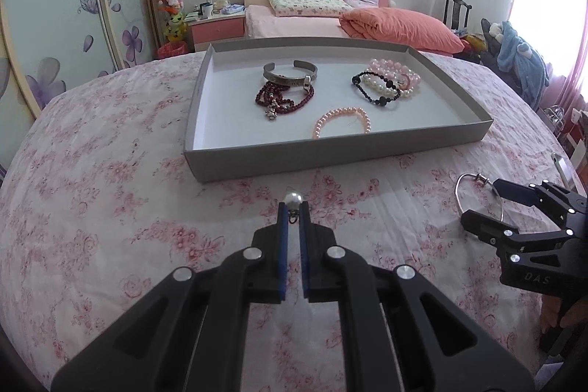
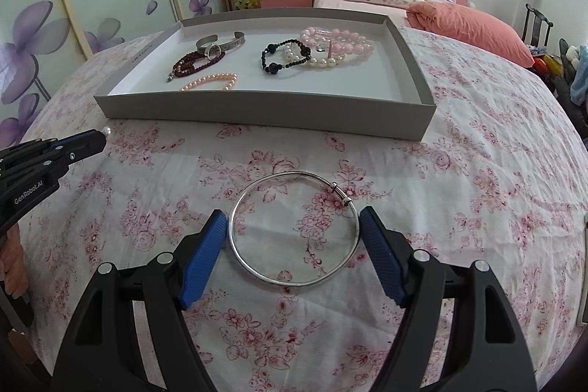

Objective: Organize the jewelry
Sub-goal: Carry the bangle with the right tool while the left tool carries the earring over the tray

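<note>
My left gripper [image 1: 293, 208] is shut on a white pearl earring [image 1: 293, 199], held above the floral cloth in front of the grey tray [image 1: 294, 160]. It also shows in the right wrist view [image 2: 101, 135], with the pearl [image 2: 107, 131] at its tip. My right gripper [image 2: 294, 225] is open, its blue pads on either side of a thin silver bangle [image 2: 294, 283] lying flat on the cloth. The bangle [image 1: 459, 204] and right gripper [image 1: 477, 204] show at right in the left wrist view. The tray [image 2: 257, 109] holds several bracelets.
In the tray lie a silver cuff [image 1: 290, 72], dark red beads [image 1: 283, 98], a pink pearl bracelet [image 1: 341, 123], a black bead bracelet [image 1: 375, 90] and pink and white beads [image 1: 397, 72]. A bed with an orange pillow [image 1: 397, 28] stands behind the table.
</note>
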Available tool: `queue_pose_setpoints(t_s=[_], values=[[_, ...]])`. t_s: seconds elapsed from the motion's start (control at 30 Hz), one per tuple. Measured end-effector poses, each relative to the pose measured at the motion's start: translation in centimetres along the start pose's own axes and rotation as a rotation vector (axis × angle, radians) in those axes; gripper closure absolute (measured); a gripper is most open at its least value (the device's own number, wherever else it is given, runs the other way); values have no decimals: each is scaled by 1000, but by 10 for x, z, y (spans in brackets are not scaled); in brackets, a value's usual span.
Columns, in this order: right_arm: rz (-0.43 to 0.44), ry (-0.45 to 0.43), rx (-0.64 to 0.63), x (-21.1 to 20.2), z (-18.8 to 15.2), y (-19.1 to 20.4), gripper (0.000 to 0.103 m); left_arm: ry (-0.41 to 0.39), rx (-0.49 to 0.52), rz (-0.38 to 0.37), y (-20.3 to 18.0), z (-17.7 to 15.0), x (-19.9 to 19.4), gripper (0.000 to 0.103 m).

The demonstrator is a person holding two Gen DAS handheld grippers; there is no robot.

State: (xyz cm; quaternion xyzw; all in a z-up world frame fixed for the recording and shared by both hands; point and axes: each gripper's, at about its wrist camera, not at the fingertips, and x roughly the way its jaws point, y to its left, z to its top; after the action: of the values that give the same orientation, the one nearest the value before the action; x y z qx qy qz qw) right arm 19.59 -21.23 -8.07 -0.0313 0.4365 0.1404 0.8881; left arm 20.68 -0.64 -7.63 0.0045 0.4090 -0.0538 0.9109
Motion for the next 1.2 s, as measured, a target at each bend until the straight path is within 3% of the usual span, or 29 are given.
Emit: queue_pose_setpoints(t_s=[0.4,0.43,0.5,0.57,0.83,0.9,1.2], values=[[-17,10,-35,2,0,7,29,69,41,-5,-7,-12,15,95],[-17,10,-35,2,-1,7,29,71,45,-4,-8,-12,15,94],[-17,10,-35,2,-1,7,29,72,51,1,-10,-12,15,77],[-16,9,-35,2,-1,7,29,71,55,11,-12,-11,16,68],[-18,10,-36,2,-1,7,29,68,57,32,-17,-2,26,69],[-19,9,-37,2,-1,7,29,64,57,28,-17,-1,26,89],[-5,-1,-26,-1,-2,6,29,6,30,31,-7,-3,6,89]])
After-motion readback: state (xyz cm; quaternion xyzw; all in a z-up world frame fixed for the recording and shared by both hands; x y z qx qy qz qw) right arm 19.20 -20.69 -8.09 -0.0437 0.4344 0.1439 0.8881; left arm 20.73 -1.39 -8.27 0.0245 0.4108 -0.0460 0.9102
